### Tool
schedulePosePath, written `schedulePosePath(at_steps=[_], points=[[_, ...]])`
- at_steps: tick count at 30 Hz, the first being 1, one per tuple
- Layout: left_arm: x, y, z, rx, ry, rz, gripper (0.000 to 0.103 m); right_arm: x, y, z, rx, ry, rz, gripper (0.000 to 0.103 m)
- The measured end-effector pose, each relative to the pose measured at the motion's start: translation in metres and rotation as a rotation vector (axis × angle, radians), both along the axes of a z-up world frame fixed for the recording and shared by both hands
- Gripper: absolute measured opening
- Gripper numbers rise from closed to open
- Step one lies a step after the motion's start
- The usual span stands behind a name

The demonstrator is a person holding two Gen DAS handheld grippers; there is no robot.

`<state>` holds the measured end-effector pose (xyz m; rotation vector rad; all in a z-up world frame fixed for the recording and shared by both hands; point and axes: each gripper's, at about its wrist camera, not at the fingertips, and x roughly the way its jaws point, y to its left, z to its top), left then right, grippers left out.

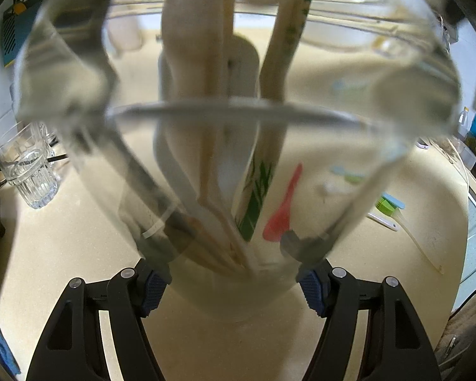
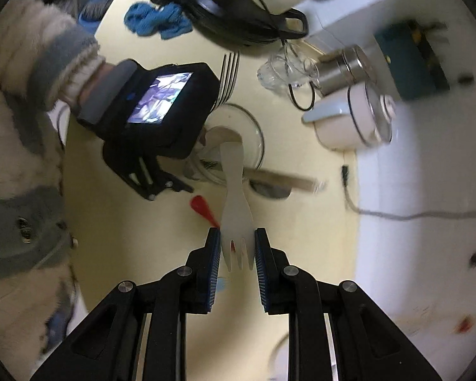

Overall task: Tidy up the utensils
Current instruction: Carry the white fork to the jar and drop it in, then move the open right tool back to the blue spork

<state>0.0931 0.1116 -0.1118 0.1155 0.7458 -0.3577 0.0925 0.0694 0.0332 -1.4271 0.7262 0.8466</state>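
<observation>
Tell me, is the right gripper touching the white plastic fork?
Touching. In the right wrist view, both blue pads of the right gripper press against the sides of the white plastic fork near its tines.
</observation>
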Motion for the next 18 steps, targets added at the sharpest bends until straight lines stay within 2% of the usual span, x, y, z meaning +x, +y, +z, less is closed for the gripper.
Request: schedulePosePath(at_steps=[5,9,14,18], points=[[0.002,0.000,0.002,0.002,0.001,0.001,0.073,0.002,0.019,0.021,0.115,-0.044,0.006,0.023],[0.001,0.000,0.002,0.003,0.001,0.001,0.073,0.010,0.022,0.039,0.237,-0.062,-0.045,0.023],[0.003,-0.001,0.003,0.002,0.002,0.001,0.073,0.034,0.011,0.060,0.387,-0.053,-0.177,0.023],[0.001,-0.004,0.004,0.004,0.002,0.002,0.073,0.051,-0.019,0.079,0.550,0.010,-0.322,0.023]])
